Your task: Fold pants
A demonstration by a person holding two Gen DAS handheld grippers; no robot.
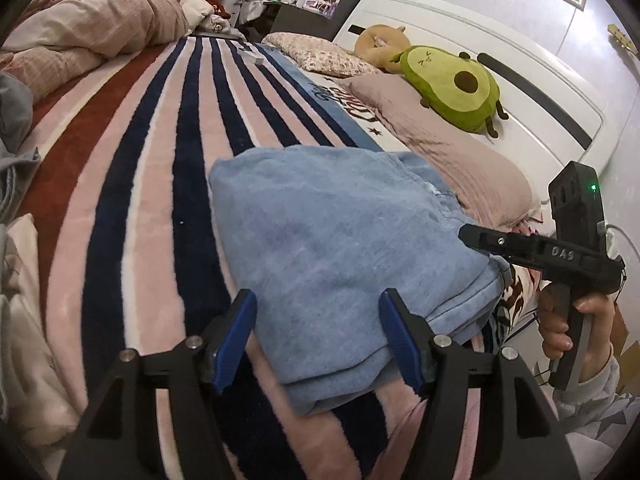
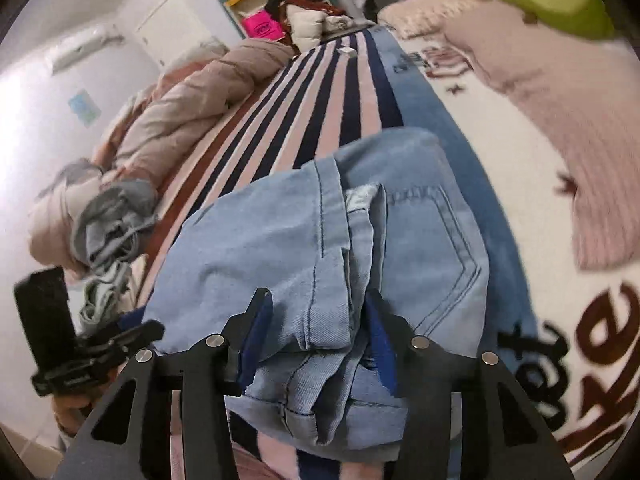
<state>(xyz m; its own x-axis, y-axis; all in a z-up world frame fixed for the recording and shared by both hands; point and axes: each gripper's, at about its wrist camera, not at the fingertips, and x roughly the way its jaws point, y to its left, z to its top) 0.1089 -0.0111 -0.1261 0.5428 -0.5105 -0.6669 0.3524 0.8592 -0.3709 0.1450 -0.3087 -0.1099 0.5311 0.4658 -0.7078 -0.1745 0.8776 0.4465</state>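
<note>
Bedroom, bed [image 1: 132,184] covered with a striped pink/navy blanket, crumpled duvet far left, avocado plush [image 1: 452,88] on the pillows by the white headboard.

Left wrist view: pants [image 1: 344,236], light blue denim, already folded into a thick stacked bundle on the blanket. The bundle sits dead ahead of the left hand-held gripper [image 1: 318,338], its near edge reaching in between the blue pads [image 1: 236,340]. Jaws spread, visible gap on both sides, not pinching the cloth. The bundle's long axis runs away from this gripper, up toward the pillows. The right hand-held gripper [image 1: 536,252] shows at the bundle's right edge, a hand [image 1: 576,328] on its grip.

Right wrist view: same pants [image 2: 312,248] from the other side, waistband, seams and pocket stitching facing the camera. Folded layers bulge between the fingers of the right hand-held gripper [image 2: 316,344]. Jaws partly spread; fabric covers the inner pad faces, so I can't tell if they're pressing on it or just straddling it. The left hand-held gripper [image 2: 84,356] is at lower left, beside the bundle.

Judgement: fold looks nearly done. Both grippers are at the near edge, with the right one deeper into the cloth. Any last fold or tidy goes along that long axis, away from the person.
</note>
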